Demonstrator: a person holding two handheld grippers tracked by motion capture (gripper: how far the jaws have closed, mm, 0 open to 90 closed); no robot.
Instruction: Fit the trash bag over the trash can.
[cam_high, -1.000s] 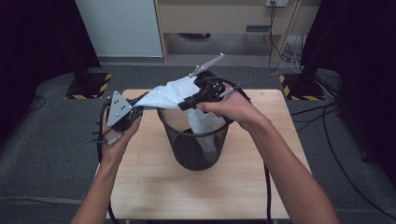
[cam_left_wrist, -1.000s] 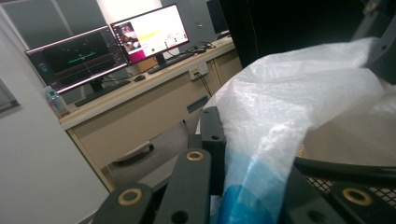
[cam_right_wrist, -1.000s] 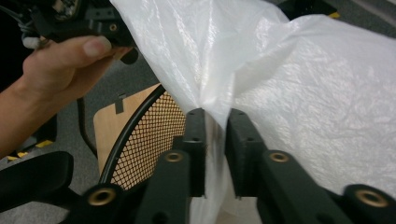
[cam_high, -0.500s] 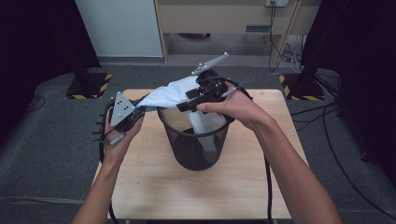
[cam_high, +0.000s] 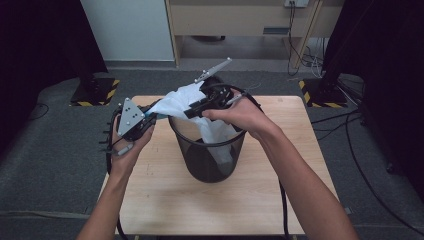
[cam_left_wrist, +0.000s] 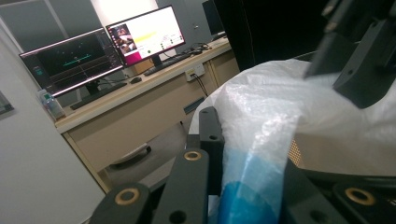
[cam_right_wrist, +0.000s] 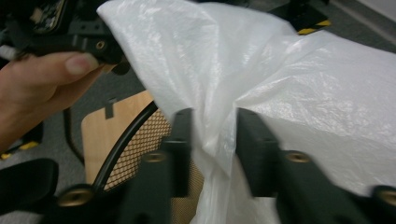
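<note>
1. The wooden table (cam_high: 165, 200) is carrying a black mesh bin (cam_high: 210, 160) near its middle.
2. A white plastic bag (cam_high: 180, 102) is hanging partly inside the bin, its upper part stretching out over the rim toward the left, between the two grippers.
3. The right gripper (cam_high: 195, 107) is hovering above the bin's rim; its jaws have just been closing, and in the right gripper view they are pinching a bunched fold of the bag (cam_right_wrist: 210, 140).
4. The left gripper (cam_high: 152, 116) is sitting just left of the bin, its jaws clamping the bag's edge (cam_left_wrist: 252, 163).
</note>
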